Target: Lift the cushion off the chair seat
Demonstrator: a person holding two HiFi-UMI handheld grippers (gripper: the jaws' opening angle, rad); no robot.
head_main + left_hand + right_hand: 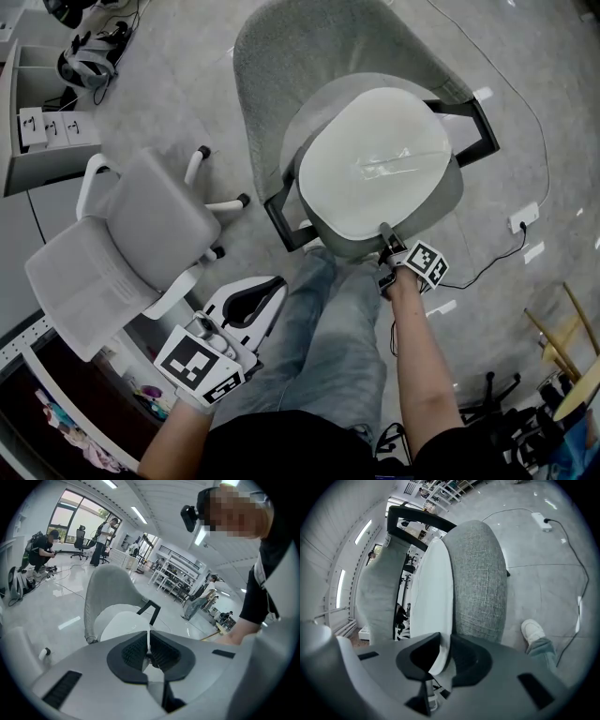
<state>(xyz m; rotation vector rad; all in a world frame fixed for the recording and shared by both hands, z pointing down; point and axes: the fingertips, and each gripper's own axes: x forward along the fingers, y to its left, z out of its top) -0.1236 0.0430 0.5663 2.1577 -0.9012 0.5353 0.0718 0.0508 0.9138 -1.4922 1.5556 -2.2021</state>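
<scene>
Jaws of the right gripper [384, 234] pinch the cushion [375, 159] at 5 o'clock, the left gripper [149, 649] closed and empty; lifting slowly should keep that thin bite.

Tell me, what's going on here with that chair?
A person faces a grey chair, holding a two-jaw gripper in each hand. The right gripper has pinched the front edge of the white cushion, which lies flat on the seat and is not yet lifted. The left gripper is held back near the person's legs, jaws together and empty.
</scene>
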